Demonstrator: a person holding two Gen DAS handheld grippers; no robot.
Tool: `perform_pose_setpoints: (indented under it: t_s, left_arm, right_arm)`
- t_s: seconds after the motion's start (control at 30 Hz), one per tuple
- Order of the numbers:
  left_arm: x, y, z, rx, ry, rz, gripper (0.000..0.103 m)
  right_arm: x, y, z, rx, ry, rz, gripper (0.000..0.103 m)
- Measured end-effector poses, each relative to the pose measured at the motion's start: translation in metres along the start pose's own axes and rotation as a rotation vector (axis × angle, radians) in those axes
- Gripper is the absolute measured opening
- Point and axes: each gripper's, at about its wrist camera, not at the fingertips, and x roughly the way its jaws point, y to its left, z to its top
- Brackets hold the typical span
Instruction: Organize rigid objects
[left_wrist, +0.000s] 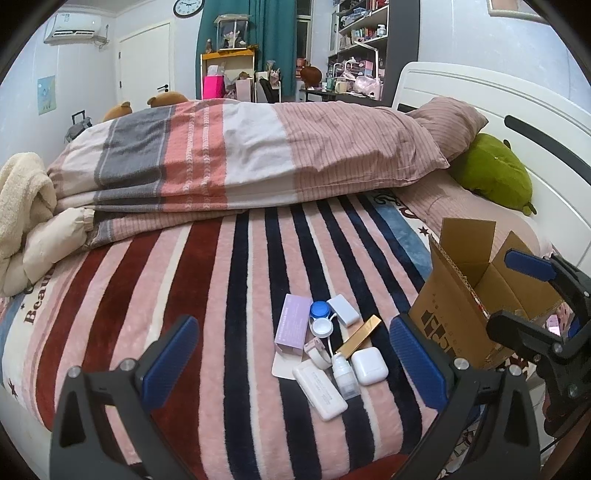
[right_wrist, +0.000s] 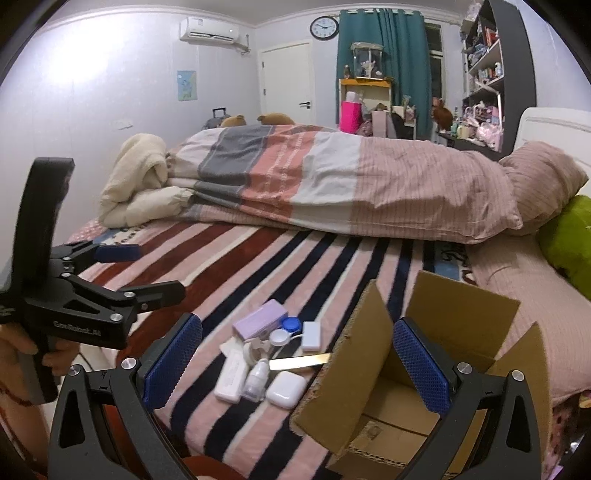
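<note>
Jaws of both grippers apart, empty; blanket (left_wrist: 122, 306) lettering "Bea…"; left gripper (right_wrist: 144, 273) label unreadable.

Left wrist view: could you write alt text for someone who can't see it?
A cluster of small items, including a purple box and white earbud case, lies on a striped blanket between the left gripper's open blue fingers. An open cardboard box sits to the right.
</note>
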Motion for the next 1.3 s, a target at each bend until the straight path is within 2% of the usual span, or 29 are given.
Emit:
perform_pose_setpoints:
  t_s: [1.3]
  left_arm:
    - [-0.012, 0.010, -0.006, -0.023, -0.019, 0.007, 0.103]
  right_arm:
    - [-0.001, 0.005, -0.004, -0.002, -0.005, 0.012, 0.103]
